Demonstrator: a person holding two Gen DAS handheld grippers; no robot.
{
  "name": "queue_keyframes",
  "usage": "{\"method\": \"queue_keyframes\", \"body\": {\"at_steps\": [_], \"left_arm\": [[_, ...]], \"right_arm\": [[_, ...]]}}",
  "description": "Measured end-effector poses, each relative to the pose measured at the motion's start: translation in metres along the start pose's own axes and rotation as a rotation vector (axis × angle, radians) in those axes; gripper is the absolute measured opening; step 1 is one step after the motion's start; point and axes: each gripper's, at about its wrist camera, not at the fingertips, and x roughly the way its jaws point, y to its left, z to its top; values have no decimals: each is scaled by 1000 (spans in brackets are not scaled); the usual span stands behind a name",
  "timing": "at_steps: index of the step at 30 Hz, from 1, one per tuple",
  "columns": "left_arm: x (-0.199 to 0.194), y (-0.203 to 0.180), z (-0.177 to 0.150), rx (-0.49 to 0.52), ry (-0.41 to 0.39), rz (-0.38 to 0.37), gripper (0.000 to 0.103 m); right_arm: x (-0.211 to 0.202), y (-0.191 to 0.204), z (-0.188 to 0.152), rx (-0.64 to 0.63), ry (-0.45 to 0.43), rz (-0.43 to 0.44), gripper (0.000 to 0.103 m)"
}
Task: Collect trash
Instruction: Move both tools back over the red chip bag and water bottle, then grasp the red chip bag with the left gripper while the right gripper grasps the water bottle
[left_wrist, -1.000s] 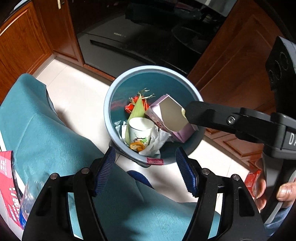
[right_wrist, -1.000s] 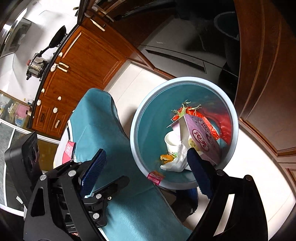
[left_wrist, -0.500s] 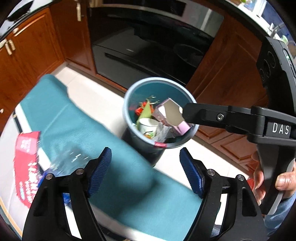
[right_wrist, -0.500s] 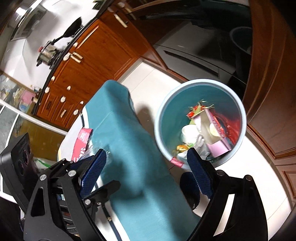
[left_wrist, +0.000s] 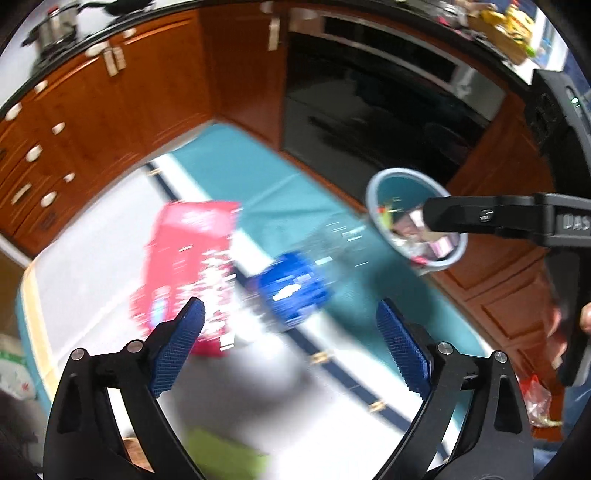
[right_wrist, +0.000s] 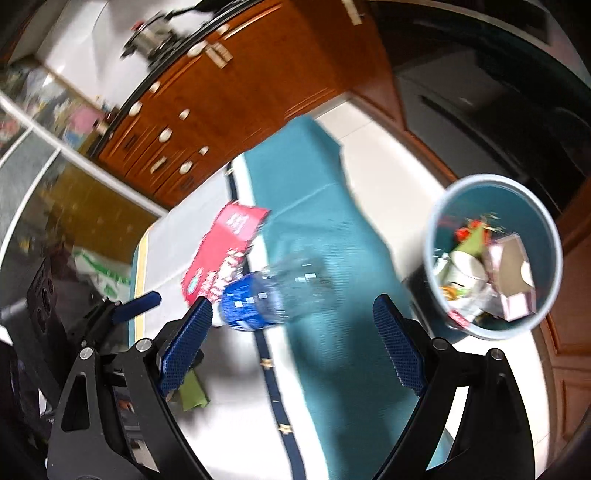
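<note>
A blue-grey trash bin (right_wrist: 546, 321) stands on the floor beside the table, holding a paper cup, a pink box and wrappers; it also shows in the left wrist view (left_wrist: 373, 184). A clear plastic bottle with a blue label (right_wrist: 269, 295) lies on the table, also in the left wrist view (left_wrist: 295, 291). A red packet (left_wrist: 188, 258) lies next to it, also in the right wrist view (right_wrist: 229, 240). My left gripper (left_wrist: 290, 350) is open and empty above the table. My right gripper (right_wrist: 293, 347) is open and empty, over the bottle.
The table (right_wrist: 236, 417) is white with a teal cloth (right_wrist: 332, 295) hanging over its edge. A green scrap (right_wrist: 194, 391) lies near the front, also in the left wrist view (left_wrist: 225, 454). Wooden cabinets (left_wrist: 92, 122) and a black oven (left_wrist: 369, 103) stand behind.
Both grippers have pulled back from the bin and up over the table. The bottle and red packet have come into full view. Both stay open.
</note>
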Motion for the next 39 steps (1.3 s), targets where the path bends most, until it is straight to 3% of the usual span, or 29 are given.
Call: {"method": "queue_keyframes", "body": {"at_steps": [5,13,23,31,35,39], "left_arm": [[7,70,-19,-82,31,71,94],[43,141,-31,-199,100,59,94],[90,152,-19,-167,160,7,94],[110,150,-7,-139,162,-44,99],[108,140,-6,-119,141,-134,97],[104,126,-5,-74,134,-151,59]], "right_arm": [[31,44,9,-75,57,-1,85],[94,87,28,-138,153,-11,85],[176,96,43,-120,290,-9,85],[213,95,49,-86,388,31,85],[224,94,50,-57,433,86,88],[223,91,49,-32,426,124,89]]}}
